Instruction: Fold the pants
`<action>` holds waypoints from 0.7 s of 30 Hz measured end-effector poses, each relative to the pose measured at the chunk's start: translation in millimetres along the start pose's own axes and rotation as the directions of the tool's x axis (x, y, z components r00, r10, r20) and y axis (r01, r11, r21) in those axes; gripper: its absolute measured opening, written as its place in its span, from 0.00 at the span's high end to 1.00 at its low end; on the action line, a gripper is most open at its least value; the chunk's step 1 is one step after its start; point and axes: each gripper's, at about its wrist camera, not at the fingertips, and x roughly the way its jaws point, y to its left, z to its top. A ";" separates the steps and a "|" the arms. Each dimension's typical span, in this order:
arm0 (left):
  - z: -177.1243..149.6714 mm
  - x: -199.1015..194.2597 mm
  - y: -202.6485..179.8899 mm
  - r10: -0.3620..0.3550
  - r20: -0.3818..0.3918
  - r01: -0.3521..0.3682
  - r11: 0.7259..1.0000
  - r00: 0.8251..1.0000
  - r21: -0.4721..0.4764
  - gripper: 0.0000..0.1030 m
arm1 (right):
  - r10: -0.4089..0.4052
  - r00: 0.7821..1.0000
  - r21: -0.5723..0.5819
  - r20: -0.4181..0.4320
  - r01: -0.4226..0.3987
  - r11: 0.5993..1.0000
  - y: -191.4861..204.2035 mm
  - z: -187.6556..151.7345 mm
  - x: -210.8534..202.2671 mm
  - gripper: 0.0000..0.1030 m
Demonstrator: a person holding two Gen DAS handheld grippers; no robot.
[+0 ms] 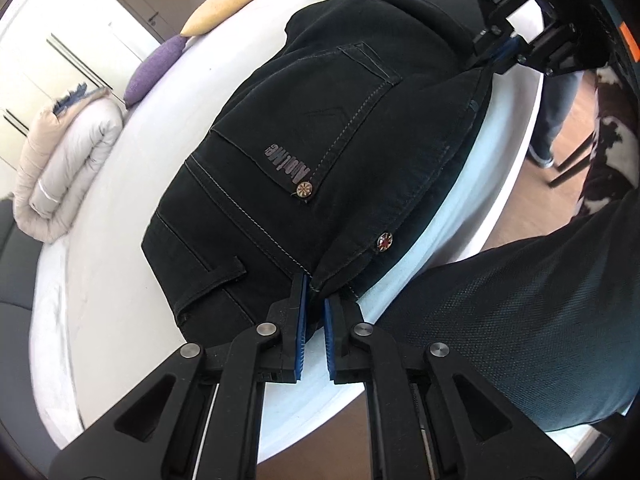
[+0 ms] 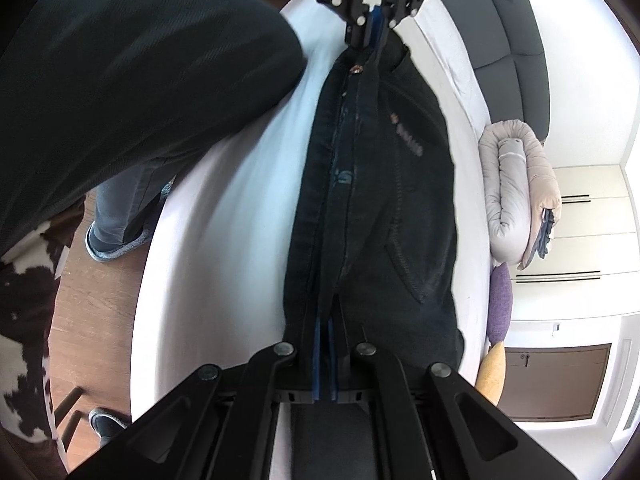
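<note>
Black denim pants (image 1: 320, 152) lie on a white bed (image 1: 112, 280), back pocket and metal rivets up, folded along their length. My left gripper (image 1: 315, 296) pinches the waistband edge near a rivet, its blue pads nearly together on the cloth. My right gripper (image 1: 496, 54) grips the pants' far end at top right. In the right wrist view the pants (image 2: 400, 200) stretch away from my right gripper (image 2: 326, 332), shut on the fabric, toward the left gripper (image 2: 370, 32) at the top.
A rolled beige duvet (image 1: 64, 168), a purple cushion (image 1: 154, 68) and a yellow cushion (image 1: 224, 6) lie at the far side of the bed. The person's dark sleeve (image 1: 520, 340) and legs (image 2: 120, 216) are at the bed's near edge, above a wooden floor (image 2: 96, 320).
</note>
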 end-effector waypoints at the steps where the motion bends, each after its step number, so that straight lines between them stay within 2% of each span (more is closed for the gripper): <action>1: 0.0 -1.0 -2.2 0.016 -0.007 -0.016 1.000 1.000 0.017 0.92 | -0.004 1.000 0.021 -0.003 0.004 1.000 -0.9 0.5 0.3 0.93; 3: -0.7 -5.4 -1.3 0.012 -0.034 -0.011 0.999 0.999 0.032 0.86 | 0.004 1.000 0.060 -0.007 -0.004 0.998 -4.0 1.6 -0.2 0.93; 4: -0.7 -9.2 2.4 -0.015 -0.061 0.016 1.000 0.998 0.024 0.85 | 0.005 1.000 0.070 -0.008 -0.004 0.998 -5.2 1.2 -0.5 0.93; 8: -3.3 -19.7 17.8 -0.072 -0.149 0.070 0.997 0.986 -0.017 0.84 | -0.016 1.000 0.064 -0.014 0.017 0.998 -3.3 2.0 0.0 0.92; 10: 4.5 -27.5 29.2 -0.039 -0.141 0.032 0.998 0.989 -0.055 0.84 | -0.021 1.000 0.075 -0.015 0.022 0.997 -4.0 2.6 0.5 0.92; 12: 22.0 -35.2 40.5 -0.051 -0.087 0.039 0.990 0.995 -0.137 0.84 | -0.027 1.000 0.085 -0.015 0.028 0.996 -3.1 4.0 1.2 0.92; 14: 49.1 -39.9 49.4 -0.072 0.012 0.072 0.970 0.997 -0.233 0.84 | -0.038 0.999 0.102 -0.012 0.039 0.994 -1.9 5.1 1.7 0.92; 17: 90.3 -21.9 53.7 -0.108 0.098 0.136 0.924 0.989 -0.357 0.84 | -0.048 0.999 0.161 0.003 0.047 0.986 -3.6 3.0 1.5 0.92; 20: 122.8 24.9 51.1 -0.187 0.075 0.200 0.860 0.980 -0.469 0.84 | -0.052 0.998 0.253 0.029 0.043 0.967 -9.1 -1.4 -0.7 0.90; 21: 129.3 47.5 47.2 -0.247 0.052 0.239 0.831 0.968 -0.503 0.84 | -0.060 0.997 0.294 0.038 0.047 0.955 -12.6 -4.6 -2.9 0.84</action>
